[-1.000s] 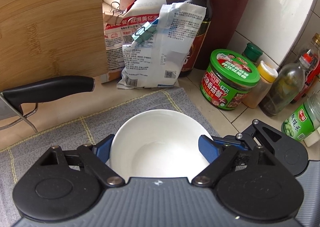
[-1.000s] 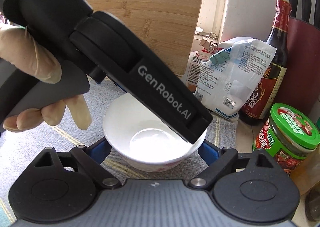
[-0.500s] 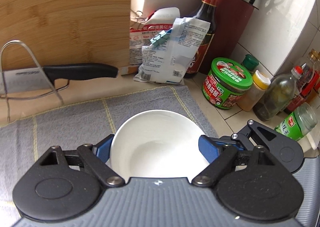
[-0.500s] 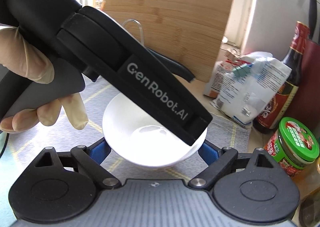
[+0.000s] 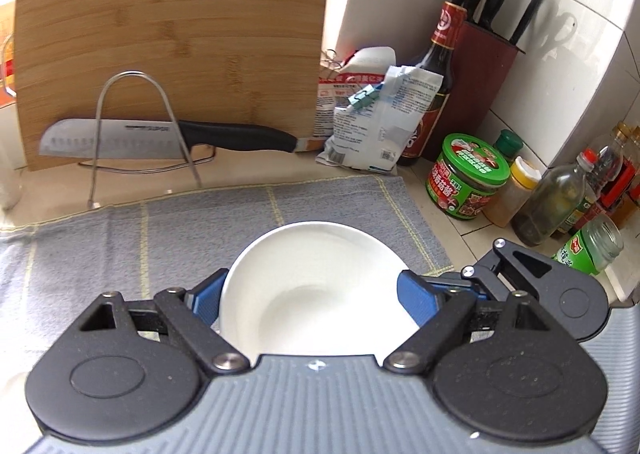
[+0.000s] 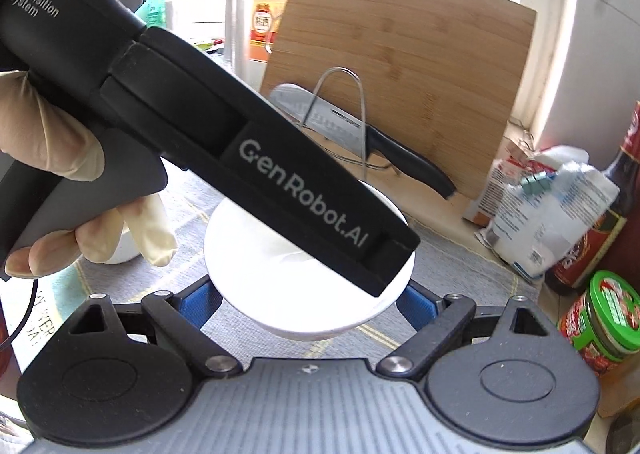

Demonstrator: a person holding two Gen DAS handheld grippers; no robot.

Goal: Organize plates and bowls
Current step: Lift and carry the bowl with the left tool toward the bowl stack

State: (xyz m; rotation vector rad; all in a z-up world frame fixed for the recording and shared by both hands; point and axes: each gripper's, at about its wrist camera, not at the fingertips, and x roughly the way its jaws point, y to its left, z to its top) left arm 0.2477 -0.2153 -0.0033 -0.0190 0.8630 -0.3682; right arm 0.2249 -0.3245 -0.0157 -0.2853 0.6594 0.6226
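– While the bowl [image 5: 320, 294] hangs above the grey cloth [image 5: 160, 238], who actually has it?

– Both, as I read it. The left tongs [image 5: 310, 296] are closed part-way on its rim, blue pads at nine and three o'clock. In the right wrist view the right tongs [image 6: 306, 304] stand a bit wider, and their pads meet the bowl's outer wall on either side.

– How will it handle?

– Glazed white ware, likely ceramic: stiff, fairly heavy, slick, and it'll chip. Take it by the rim or just under it, squarely across, and keep it level. It already tilts a little in the right wrist view.

– Room to move?

– From the bowl, the cloth lies open towards nine and ten o'clock. At eleven a knife [image 5: 160, 136] sits in a wire rack [image 5: 132, 78], blade out, against the cutting board [image 5: 180, 34]. At two o'clock jars [image 5: 468, 178] and bottles crowd the bench [image 5: 452, 222]. Steer left.
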